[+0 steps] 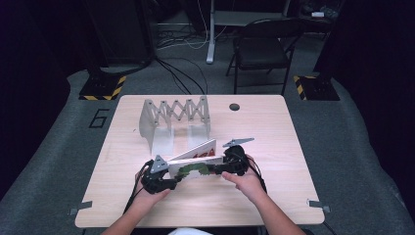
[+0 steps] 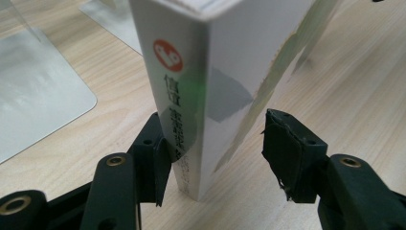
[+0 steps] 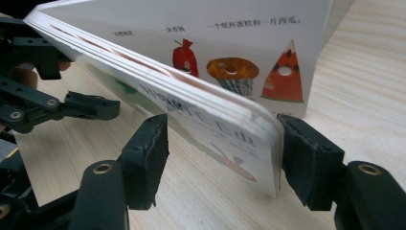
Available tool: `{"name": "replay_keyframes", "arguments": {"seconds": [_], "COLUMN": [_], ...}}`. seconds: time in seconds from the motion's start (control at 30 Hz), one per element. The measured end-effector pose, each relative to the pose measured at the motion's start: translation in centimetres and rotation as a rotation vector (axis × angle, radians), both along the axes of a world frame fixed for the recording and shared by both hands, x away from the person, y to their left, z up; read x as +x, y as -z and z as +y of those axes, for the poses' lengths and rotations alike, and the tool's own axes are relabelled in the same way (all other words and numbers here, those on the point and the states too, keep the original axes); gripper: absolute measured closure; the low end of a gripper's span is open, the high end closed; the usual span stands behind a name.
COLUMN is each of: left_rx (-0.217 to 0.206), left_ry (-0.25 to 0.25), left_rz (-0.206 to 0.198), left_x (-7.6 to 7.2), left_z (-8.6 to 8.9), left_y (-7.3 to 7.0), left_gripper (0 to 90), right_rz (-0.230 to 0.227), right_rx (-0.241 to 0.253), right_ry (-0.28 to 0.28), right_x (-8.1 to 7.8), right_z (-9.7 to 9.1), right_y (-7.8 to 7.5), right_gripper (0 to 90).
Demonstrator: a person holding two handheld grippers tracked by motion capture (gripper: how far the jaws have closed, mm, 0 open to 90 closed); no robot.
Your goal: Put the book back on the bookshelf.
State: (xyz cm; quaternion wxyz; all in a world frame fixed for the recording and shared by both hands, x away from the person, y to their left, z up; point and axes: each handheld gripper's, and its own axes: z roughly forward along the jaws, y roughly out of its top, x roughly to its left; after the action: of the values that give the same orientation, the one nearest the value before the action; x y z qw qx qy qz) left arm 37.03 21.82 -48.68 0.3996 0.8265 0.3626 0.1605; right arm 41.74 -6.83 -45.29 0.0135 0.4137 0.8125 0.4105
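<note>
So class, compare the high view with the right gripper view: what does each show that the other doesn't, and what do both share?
High view alone: the silver accordion-style metal rack, a black folding chair, the person's right hand. Right gripper view alone: page pictures of a cupcake and a watermelon slice. Both: the white picture board book standing partly open on the light wooden table, and the left gripper.

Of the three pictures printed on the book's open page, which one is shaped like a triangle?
The watermelon slice, the right-hand picture on the board book's open page in the right gripper view: a red wedge. The cupcake beside it is rounded, and the wrapped red sweet is knotted on top.
</note>
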Motion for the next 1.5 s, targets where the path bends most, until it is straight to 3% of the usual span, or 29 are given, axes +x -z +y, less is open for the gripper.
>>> {"name": "replay_keyframes", "arguments": {"seconds": [0.17, 0.43, 0.7, 0.77, 0.83, 0.87, 0.9, 0.97, 1.03, 1.2, 1.5], "left_rx": [-0.019, -0.043, -0.056, -0.034, -0.033, -0.048, -0.026, -0.021, -0.015, -0.039, -0.042], "left_ry": [0.015, 0.017, 0.035, 0.035, 0.038, 0.034, 0.047, 0.043, 0.044, 0.052, 0.054], "left_rz": [0.030, 0.028, 0.020, 0.011, 0.007, 0.025, 0.006, -0.014, -0.014, 0.011, -0.006], "left_x": [0.2, 0.5, 0.5, 0.6, 0.6, 0.6, 0.8, 0.9, 1.1, 1.2, 1.1], "left_z": [0.0, -0.3, -1.0, -1.3, -1.3, -1.4, -1.3, -1.3, -1.3, -1.2, -1.1], "left_y": [-0.1, 0.0, -0.1, 0.0, 0.1, 0.1, 0.1, 0.3, 0.5, 0.6, 0.6], "left_gripper": [40.9, 30.7, 26.0, 26.2, 26.4, 26.8, 28.2, 31.4, 33.4, 37.0, 42.9], "right_rz": [0.014, 0.016, 0.020, 0.034, 0.020, 0.026, 0.031, 0.032, 0.034, 0.034, 0.051], "right_rx": [-0.013, -0.029, -0.051, -0.050, -0.053, -0.051, -0.053, -0.052, -0.052, -0.053, -0.073], "right_ry": [0.014, 0.023, 0.044, 0.059, 0.056, 0.061, 0.072, 0.080, 0.090, 0.101, 0.098], "right_x": [0.1, 0.0, 0.1, 0.0, 0.1, 0.1, 0.0, 0.0, 0.1, 0.5, 0.7], "right_z": [-0.3, -0.8, -1.4, -1.6, -1.8, -1.8, -2.1, -2.3, -2.6, -3.1, -2.8], "right_y": [0.5, 1.0, 1.6, 1.7, 1.8, 1.8, 1.9, 2.0, 2.2, 2.6, 2.9], "right_gripper": [36.7, 36.5, 36.4, 36.4, 36.4, 36.3, 36.2, 35.7, 35.2, 34.3, 34.4]}}
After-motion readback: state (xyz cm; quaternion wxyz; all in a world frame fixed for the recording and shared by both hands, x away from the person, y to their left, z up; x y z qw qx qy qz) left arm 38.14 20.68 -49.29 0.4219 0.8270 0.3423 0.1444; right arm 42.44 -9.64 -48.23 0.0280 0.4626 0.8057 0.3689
